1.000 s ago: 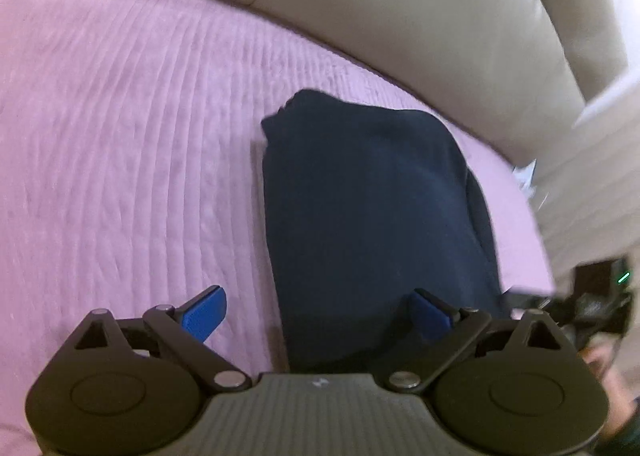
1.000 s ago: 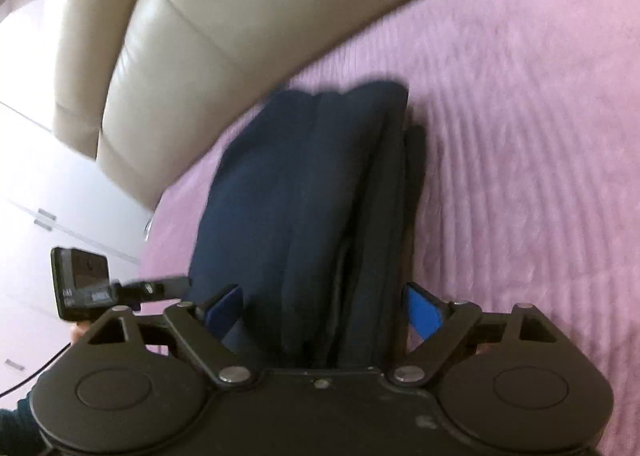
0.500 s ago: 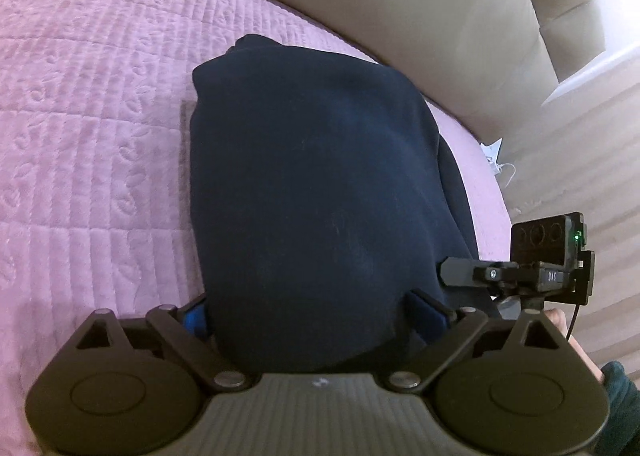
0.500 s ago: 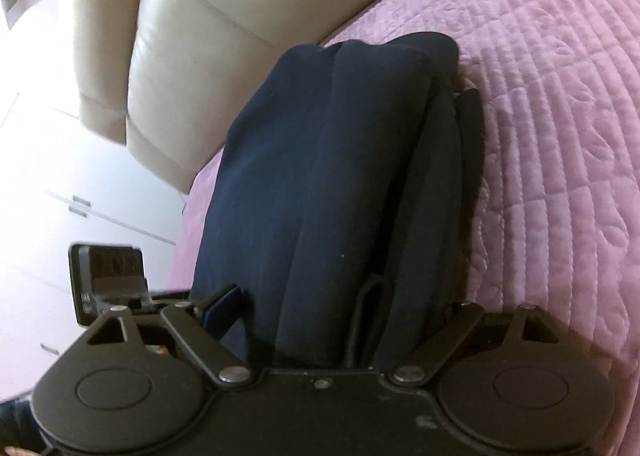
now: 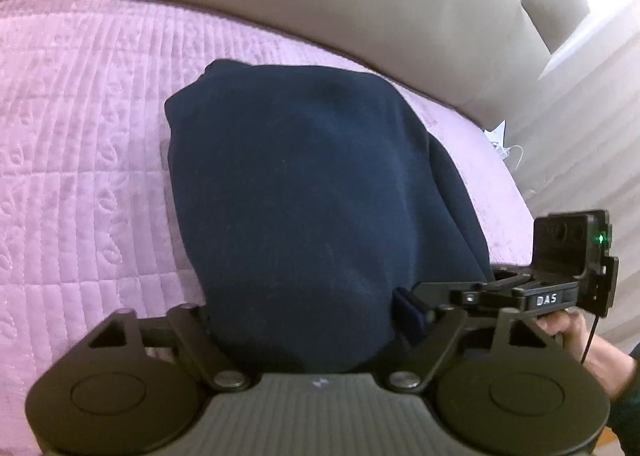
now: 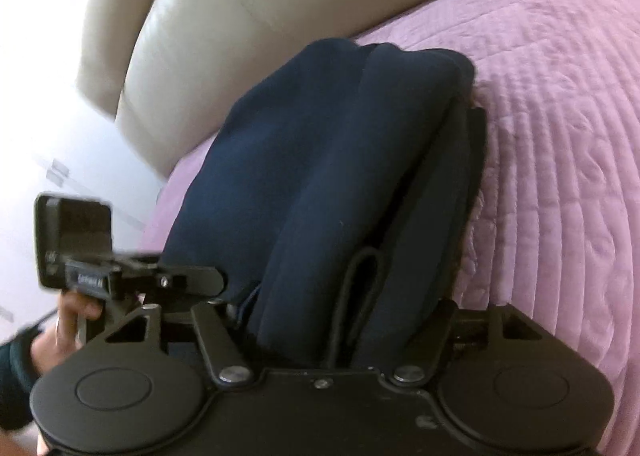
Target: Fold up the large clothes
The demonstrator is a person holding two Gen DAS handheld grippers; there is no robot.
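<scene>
From the left side, the left gripper has its fingers spread wide around the near end of the dark navy garment; whether they press the cloth I cannot tell. The garment lies on the pink quilted bedspread, near the beige leather headboard. It looks already folded into a compact, thick bundle with stacked layers along one edge, so the folding seems mostly done; what is left is probably a last fold, squaring up, or moving it aside. To the right, the right gripper likewise straddles the bundle's near end, its fingertips hidden by the fabric. No container is in view in either picture.
</scene>
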